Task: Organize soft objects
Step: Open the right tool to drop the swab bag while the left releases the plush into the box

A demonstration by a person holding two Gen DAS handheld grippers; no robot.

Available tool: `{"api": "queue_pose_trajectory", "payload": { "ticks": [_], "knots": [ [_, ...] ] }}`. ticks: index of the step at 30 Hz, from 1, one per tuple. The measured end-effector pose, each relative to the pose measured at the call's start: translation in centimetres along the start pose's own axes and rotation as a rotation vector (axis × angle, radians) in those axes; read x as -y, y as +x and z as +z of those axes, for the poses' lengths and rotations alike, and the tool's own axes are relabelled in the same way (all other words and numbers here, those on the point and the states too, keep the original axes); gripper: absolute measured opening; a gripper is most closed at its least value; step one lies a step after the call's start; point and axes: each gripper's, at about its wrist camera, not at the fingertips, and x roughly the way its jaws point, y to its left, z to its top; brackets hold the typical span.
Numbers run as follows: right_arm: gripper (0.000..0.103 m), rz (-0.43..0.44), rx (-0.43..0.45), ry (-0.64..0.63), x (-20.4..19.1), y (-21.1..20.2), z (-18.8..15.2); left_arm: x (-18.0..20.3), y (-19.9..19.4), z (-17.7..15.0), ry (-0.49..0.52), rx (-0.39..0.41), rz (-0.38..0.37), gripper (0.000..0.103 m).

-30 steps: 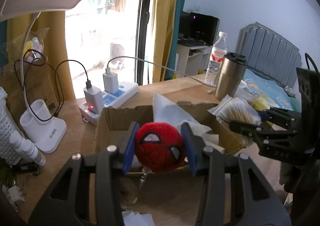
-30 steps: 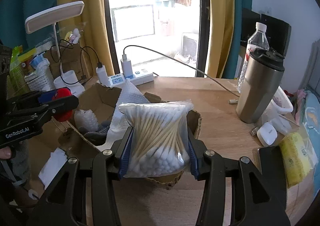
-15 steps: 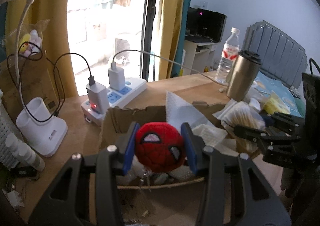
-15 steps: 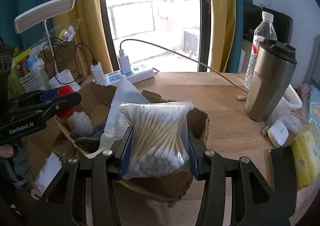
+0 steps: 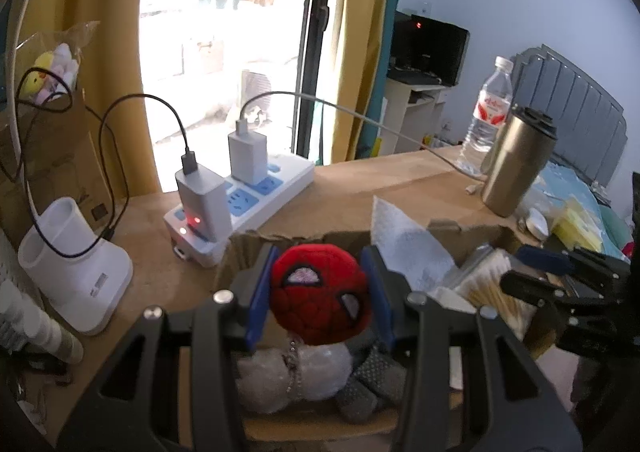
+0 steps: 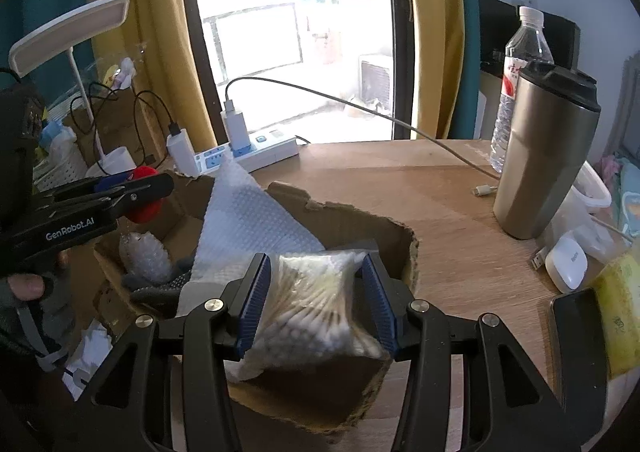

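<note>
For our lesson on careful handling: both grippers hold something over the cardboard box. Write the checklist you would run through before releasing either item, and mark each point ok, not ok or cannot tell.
1. Left gripper grips the red plush ball firmly: ok.
2. Right gripper grips the bag of cotton swabs on both sides: ok.
3. Plush ball is above the cardboard box opening: ok.
4. Swab bag is above the box opening: ok.
5. Free space under the plush ball: not ok, bubble wrap and a grey glove lie there.
6. The two grippers are apart from each other: ok.
</note>
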Motion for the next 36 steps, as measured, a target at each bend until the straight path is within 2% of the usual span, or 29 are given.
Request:
{"api": "queue_pose_trajectory", "payload": {
  "ticks": [3,5,6,9,10,12,25,36],
  "knots": [
    [0.056,-0.008,0.002,0.000,0.2,0.0,0.1,-0.2,0.4,0.1,-0.008,-0.006,-0.003,0.046],
    [0.066,-0.005,0.001,0.002,0.2,0.1,0.1,-0.3,0.7,0.1,-0.011,-0.016,-0.005,0.046],
    [0.066,-0.003,0.001,0.004,0.2,0.1,0.1,-0.4,1.0,0.1,-0.013,-0.028,0.001,0.047],
    [0.066,-0.004,0.004,0.000,0.0,-0.1,0.1,-0.6,1.2,0.1,-0.030,-0.043,0.003,0.057],
    [0.066,-0.004,0.006,-0.002,-0.1,-0.2,0.2,-0.6,1.0,0.1,-0.038,-0.038,0.003,0.065],
    [0.066,-0.006,0.009,-0.005,-0.2,-0.4,0.2,-0.7,0.5,0.3,-0.044,-0.020,-0.001,0.072],
    [0.066,-0.013,0.044,-0.031,-2.4,-3.7,-0.2,-1.3,-4.8,0.2,-0.054,0.058,-0.008,0.073],
    [0.066,-0.025,0.062,-0.053,-4.9,-6.6,-1.4,-1.8,-9.8,-2.3,-0.047,0.084,-0.010,0.073]
  ]
}}
